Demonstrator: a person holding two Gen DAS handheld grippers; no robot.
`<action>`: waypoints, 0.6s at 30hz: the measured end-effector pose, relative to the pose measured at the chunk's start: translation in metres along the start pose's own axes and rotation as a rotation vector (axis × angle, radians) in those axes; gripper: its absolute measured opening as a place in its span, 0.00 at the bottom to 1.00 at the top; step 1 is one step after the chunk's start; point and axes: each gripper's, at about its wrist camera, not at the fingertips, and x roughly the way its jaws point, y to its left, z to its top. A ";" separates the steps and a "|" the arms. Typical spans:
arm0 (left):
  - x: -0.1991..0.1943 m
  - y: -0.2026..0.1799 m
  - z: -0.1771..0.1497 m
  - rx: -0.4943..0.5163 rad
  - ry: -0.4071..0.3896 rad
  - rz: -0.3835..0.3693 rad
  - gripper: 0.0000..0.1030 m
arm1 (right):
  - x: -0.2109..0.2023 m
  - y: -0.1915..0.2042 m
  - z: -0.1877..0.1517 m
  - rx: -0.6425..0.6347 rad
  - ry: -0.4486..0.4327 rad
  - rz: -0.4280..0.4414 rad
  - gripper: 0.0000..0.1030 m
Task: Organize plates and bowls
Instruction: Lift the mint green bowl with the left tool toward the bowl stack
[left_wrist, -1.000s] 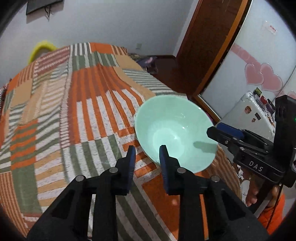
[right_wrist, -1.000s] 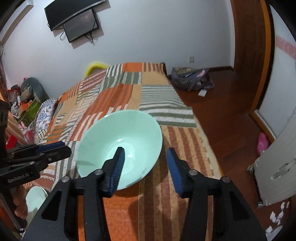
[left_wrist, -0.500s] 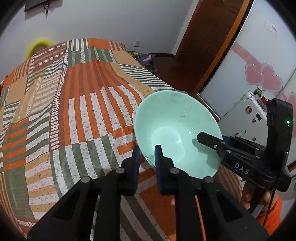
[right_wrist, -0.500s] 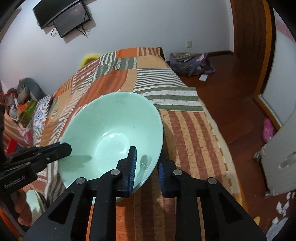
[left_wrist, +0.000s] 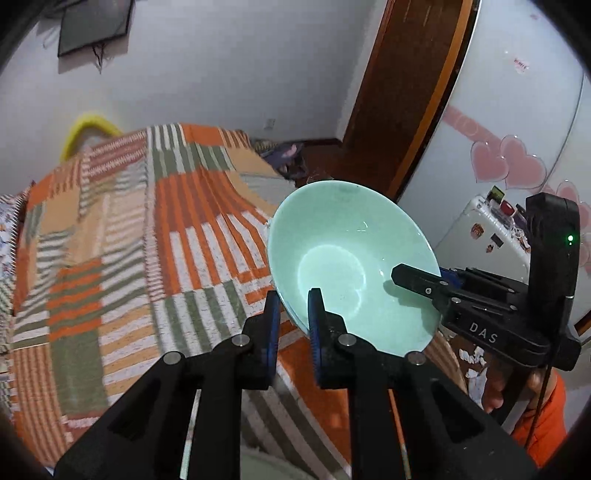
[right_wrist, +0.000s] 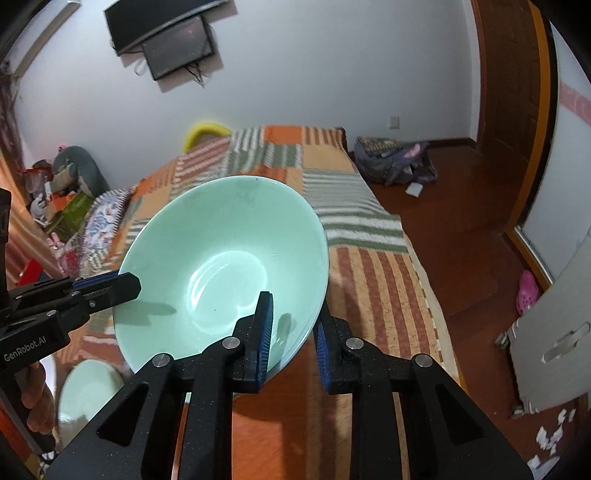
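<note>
Striped orange and green bedspread (right_wrist: 373, 266) fills the background, with wooden floor (right_wrist: 476, 229) beyond the bed's right edge. Above the bed's near right corner a pale green bowl (right_wrist: 229, 266) is held tilted in the air. The left gripper (left_wrist: 293, 314) pinches its left rim, jaws narrow on the wall. The right gripper (right_wrist: 293, 328) clamps the opposite rim the same way. A second green bowl (right_wrist: 88, 391) lies below, near the person's left hand (right_wrist: 35, 402).

"DAS" on right tool (left_wrist: 439, 286) body; "GenRobot.AI" on left tool (right_wrist: 110, 286) body
</note>
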 end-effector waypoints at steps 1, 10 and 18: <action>-0.010 -0.001 0.000 0.003 -0.015 0.007 0.13 | -0.007 0.005 0.002 -0.007 -0.011 0.008 0.19; -0.088 0.003 -0.020 -0.008 -0.074 0.051 0.14 | -0.042 0.048 0.000 -0.079 -0.063 0.062 0.19; -0.139 0.029 -0.059 -0.051 -0.082 0.088 0.14 | -0.042 0.095 -0.016 -0.136 -0.043 0.110 0.19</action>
